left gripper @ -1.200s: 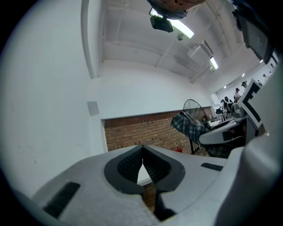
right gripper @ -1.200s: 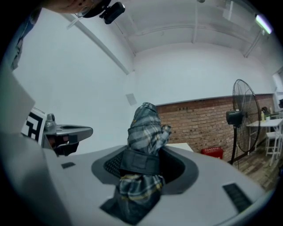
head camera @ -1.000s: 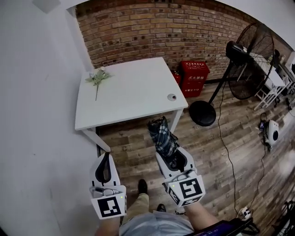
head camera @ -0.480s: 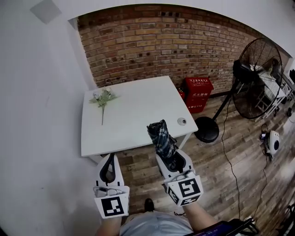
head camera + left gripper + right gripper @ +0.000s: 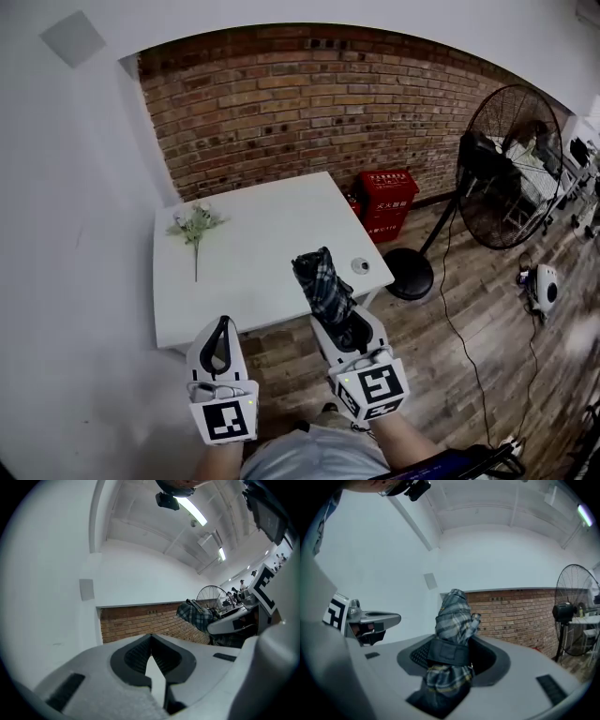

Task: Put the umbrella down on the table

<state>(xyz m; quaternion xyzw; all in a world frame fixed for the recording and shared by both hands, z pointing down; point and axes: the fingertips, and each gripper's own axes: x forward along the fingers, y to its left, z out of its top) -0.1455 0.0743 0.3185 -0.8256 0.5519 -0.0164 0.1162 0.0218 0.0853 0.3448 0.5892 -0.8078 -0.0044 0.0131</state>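
Observation:
A folded plaid umbrella with a dark strap sticks forward out of my right gripper, whose jaws are shut on it. In the right gripper view the umbrella fills the gap between the jaws. Its tip hangs over the near edge of the white table. My left gripper is shut with nothing in it, just short of the table's near edge; in the left gripper view its jaws meet at the tips.
A sprig of flowers lies at the table's far left. A small round object sits near its right edge. A red box stands by the brick wall, a large floor fan to the right, with a cable across the wooden floor.
Both grippers have moved forward towards the table. The umbrella's tip, which was over the floor, now reaches over the table's near edge. Both grips are unchanged.

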